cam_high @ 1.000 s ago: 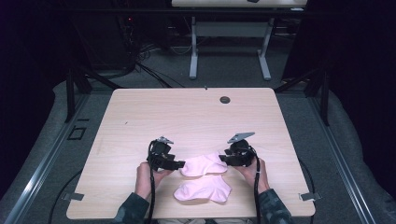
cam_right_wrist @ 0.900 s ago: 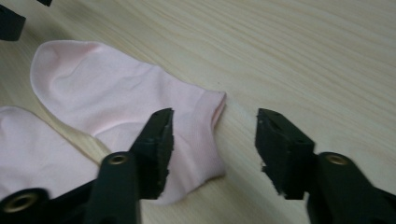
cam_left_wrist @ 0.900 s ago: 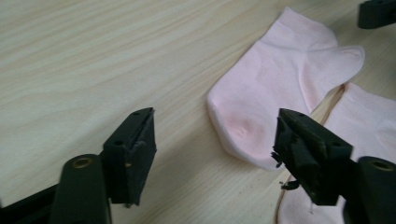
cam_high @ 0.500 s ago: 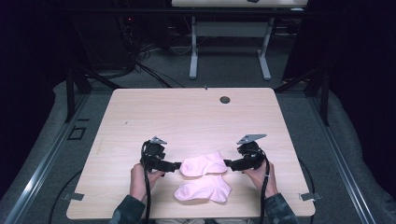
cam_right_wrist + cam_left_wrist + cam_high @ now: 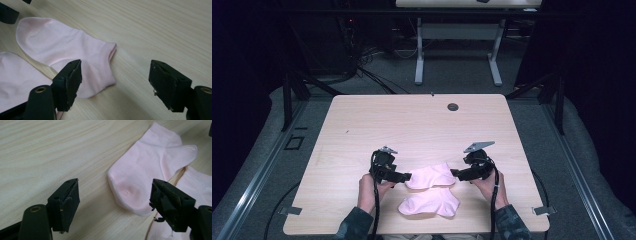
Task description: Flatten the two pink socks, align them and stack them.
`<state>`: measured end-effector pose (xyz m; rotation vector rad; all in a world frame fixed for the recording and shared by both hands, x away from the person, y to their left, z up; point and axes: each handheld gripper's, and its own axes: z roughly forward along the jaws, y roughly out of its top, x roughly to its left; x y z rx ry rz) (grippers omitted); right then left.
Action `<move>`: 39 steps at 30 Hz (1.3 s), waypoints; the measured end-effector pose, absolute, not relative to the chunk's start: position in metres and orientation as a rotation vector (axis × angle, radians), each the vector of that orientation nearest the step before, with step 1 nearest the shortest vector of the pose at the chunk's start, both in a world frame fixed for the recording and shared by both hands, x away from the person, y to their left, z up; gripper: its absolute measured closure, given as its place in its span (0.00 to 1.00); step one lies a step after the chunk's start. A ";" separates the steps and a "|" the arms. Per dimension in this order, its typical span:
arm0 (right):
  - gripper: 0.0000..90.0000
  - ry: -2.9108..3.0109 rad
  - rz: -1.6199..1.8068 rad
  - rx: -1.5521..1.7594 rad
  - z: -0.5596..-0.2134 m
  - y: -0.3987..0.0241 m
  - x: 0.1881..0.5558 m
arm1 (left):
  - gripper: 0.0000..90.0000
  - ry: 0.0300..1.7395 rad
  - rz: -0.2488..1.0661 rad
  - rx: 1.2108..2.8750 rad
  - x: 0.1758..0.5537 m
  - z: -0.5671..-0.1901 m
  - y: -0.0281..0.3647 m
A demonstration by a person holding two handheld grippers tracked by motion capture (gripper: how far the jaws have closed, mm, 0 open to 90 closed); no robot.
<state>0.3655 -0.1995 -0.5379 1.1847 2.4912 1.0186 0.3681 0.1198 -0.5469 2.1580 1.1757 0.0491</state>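
Observation:
Two pink ankle socks lie flat on the wooden table (image 5: 412, 125) near its front edge, the farther sock (image 5: 429, 176) just behind the nearer sock (image 5: 430, 202). My left gripper (image 5: 408, 176) sits at the farther sock's toe end. In the left gripper view the toe (image 5: 130, 192) lies just ahead of the left gripper (image 5: 115, 200), whose jaws have just been closing a little but stand apart with no pad on it. My right gripper (image 5: 454, 174) is at the cuff end. Its jaws, also just closing somewhat, stand open in the right gripper view (image 5: 115, 80) beside the cuff (image 5: 105, 65).
A round cable hole (image 5: 453, 106) sits near the table's far edge. Behind the table stand the white legs of another table (image 5: 419, 55), with cables on the grey floor (image 5: 362, 75). Black frame posts rise at both sides.
A second ago the farther sock was bunched between the two grippers. It now lies spread flat, and both grippers have drawn apart to its ends with their jaws off it.

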 end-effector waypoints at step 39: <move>0.94 2.551 0.916 1.176 -0.568 -0.181 0.371 | 0.99 1.100 0.163 2.313 0.364 -0.563 0.104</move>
